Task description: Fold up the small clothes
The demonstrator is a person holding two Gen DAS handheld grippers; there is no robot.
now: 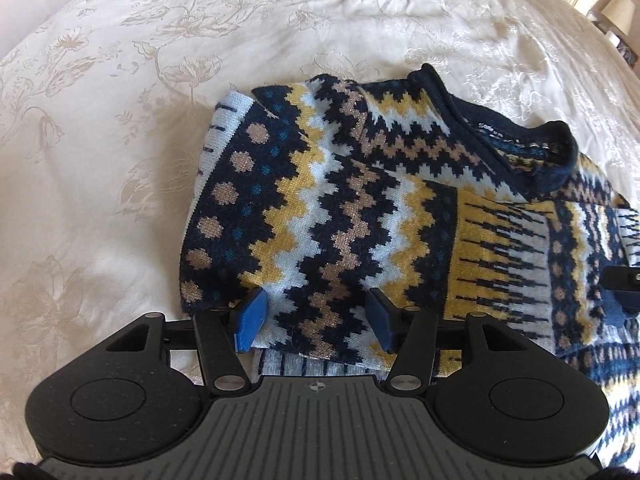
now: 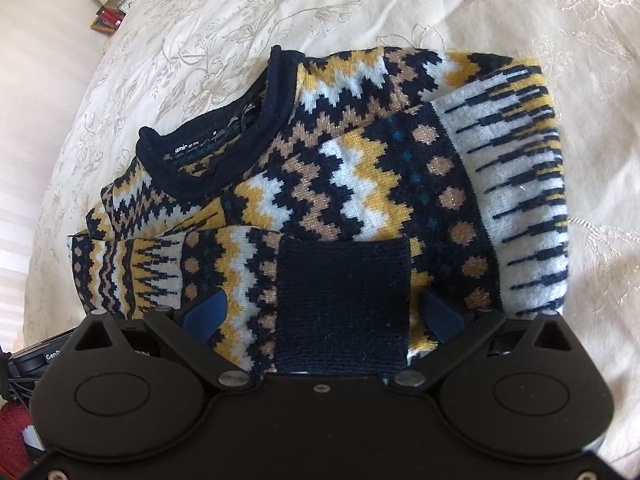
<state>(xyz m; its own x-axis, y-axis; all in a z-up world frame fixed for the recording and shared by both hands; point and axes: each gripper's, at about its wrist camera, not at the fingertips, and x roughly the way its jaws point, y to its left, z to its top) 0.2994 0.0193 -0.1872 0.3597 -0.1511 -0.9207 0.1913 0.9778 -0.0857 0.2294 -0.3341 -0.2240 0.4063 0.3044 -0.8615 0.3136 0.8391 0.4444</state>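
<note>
A knitted sweater [image 1: 360, 200] in navy, yellow, white and tan zigzags lies folded on a cream bedspread [image 1: 120, 120]. Its navy collar [image 1: 492, 136] faces away from me. My left gripper [image 1: 316, 320] hangs over the sweater's near edge, with its blue pads apart and flat fabric lying between them, not pinched. In the right wrist view the same sweater [image 2: 360, 180] shows a sleeve folded across it, ending in a navy cuff [image 2: 344, 292]. My right gripper [image 2: 323, 316] is open wide, one pad on either side of that cuff. A tip of the right gripper's finger [image 1: 622, 284] shows at the left view's right edge.
The floral cream bedspread [image 2: 560, 20] spreads all round the sweater. A lamp shade [image 1: 618, 10] and small items on a bedside stand [image 2: 110, 4] sit beyond the bed's far corner. A black device [image 2: 36, 360] and red cloth [image 2: 16, 428] lie off the near edge.
</note>
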